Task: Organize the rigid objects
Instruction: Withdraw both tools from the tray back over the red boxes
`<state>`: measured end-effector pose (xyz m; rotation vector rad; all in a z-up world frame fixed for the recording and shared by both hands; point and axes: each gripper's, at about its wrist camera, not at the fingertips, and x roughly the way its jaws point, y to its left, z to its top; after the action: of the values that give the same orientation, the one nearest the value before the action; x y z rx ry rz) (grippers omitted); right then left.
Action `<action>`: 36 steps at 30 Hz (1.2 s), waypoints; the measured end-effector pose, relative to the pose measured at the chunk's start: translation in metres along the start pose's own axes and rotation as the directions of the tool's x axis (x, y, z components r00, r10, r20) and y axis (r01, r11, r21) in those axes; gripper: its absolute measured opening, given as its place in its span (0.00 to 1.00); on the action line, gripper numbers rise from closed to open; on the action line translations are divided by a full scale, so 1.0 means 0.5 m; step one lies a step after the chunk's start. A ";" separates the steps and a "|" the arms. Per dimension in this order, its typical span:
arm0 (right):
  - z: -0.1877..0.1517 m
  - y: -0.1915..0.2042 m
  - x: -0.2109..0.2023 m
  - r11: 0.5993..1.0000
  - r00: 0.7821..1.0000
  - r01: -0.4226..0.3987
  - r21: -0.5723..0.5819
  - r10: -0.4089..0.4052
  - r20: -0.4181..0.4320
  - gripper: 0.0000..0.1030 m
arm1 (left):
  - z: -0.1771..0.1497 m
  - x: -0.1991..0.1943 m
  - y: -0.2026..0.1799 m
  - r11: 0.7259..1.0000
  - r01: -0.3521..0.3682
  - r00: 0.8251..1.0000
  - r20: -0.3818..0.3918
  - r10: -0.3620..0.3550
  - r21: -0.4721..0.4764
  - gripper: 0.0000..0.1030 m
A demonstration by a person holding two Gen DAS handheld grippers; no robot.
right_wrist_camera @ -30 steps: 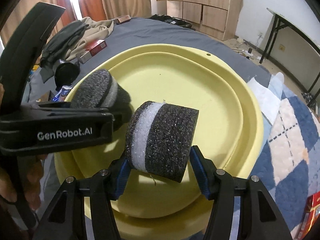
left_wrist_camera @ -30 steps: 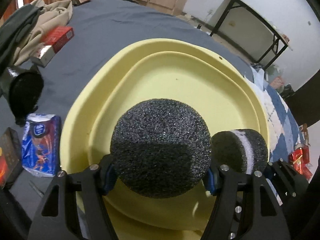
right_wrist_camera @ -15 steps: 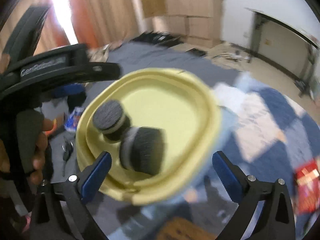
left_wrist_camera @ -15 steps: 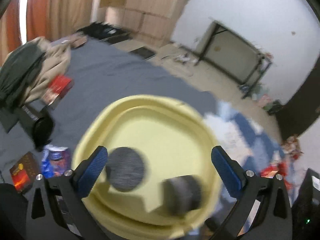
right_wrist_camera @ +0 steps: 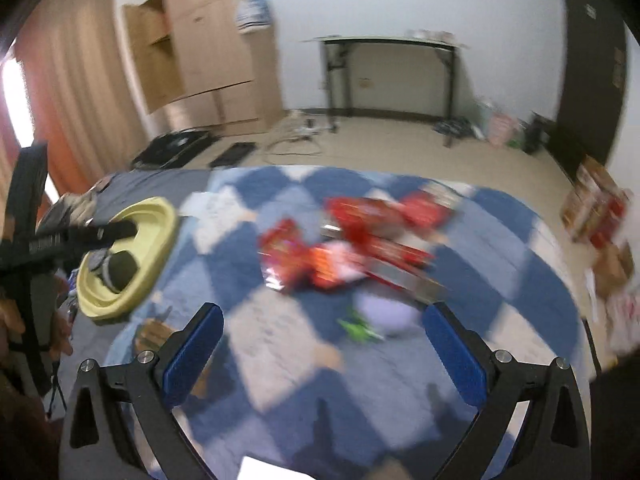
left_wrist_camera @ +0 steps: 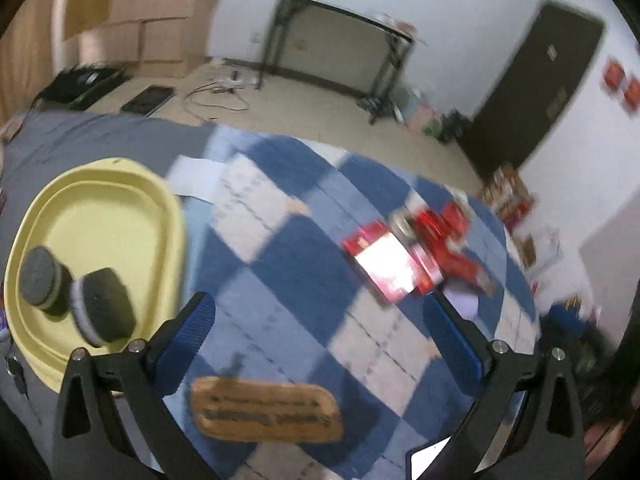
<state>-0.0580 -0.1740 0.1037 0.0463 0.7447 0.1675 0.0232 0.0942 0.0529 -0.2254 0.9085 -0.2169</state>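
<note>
Blue-and-white checkered blanket [left_wrist_camera: 304, 256] covers the bed. Left claw [left_wrist_camera: 320, 340] and right claw [right_wrist_camera: 320, 344] both stand wide, holding nothing. Two foam cylinders [left_wrist_camera: 76, 292] lie touching inside the yellow tray [left_wrist_camera: 120, 200], left of the blurred red items, probably packets [right_wrist_camera: 352, 248].

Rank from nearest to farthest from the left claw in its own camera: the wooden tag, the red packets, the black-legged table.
1. wooden tag, just ahead of the left claw, low centre.
2. red packets, further out on the checkered blanket, right of centre.
3. black-legged table, against the far wall.
</note>
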 end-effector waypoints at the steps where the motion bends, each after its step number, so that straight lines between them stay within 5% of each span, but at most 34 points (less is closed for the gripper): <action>1: -0.006 -0.031 -0.014 1.000 1.000 0.013 0.015 -0.012 -0.006 1.00 | -0.004 0.002 -0.019 1.000 -0.005 1.000 -0.003 0.005 0.018 1.00; 5: -0.012 -0.100 -0.049 0.997 0.999 0.044 0.063 -0.043 -0.014 1.00 | -0.034 -0.017 -0.069 0.999 0.016 1.000 0.005 -0.016 0.041 1.00; 9: -0.085 -0.121 -0.068 0.995 0.989 0.055 0.081 -0.066 0.129 1.00 | -0.065 -0.027 -0.086 0.999 0.036 0.999 0.039 -0.037 0.031 1.00; 11: -0.102 -0.118 -0.045 0.991 0.992 0.098 0.090 -0.104 0.069 1.00 | -0.073 -0.024 -0.092 0.999 -0.025 0.998 0.053 0.023 0.036 1.00; 15: -0.099 -0.115 -0.029 0.986 0.996 0.054 0.158 -0.063 0.055 1.00 | -0.079 -0.016 -0.097 0.998 -0.059 0.997 0.051 0.057 0.038 1.00; 23: -0.096 -0.105 -0.005 0.995 0.997 0.057 0.086 -0.061 0.050 1.00 | -0.081 -0.024 -0.085 0.994 -0.112 0.991 0.073 0.111 0.010 1.00; 36: -0.103 -0.116 0.009 0.991 0.998 0.057 0.120 -0.060 0.020 1.00 | -0.076 -0.029 -0.103 0.993 -0.112 0.990 0.083 0.110 0.026 1.00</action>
<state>-0.0818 -0.2315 0.0570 0.1401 0.7313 0.0660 -0.0204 0.0450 0.0556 -0.1537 0.8331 -0.1176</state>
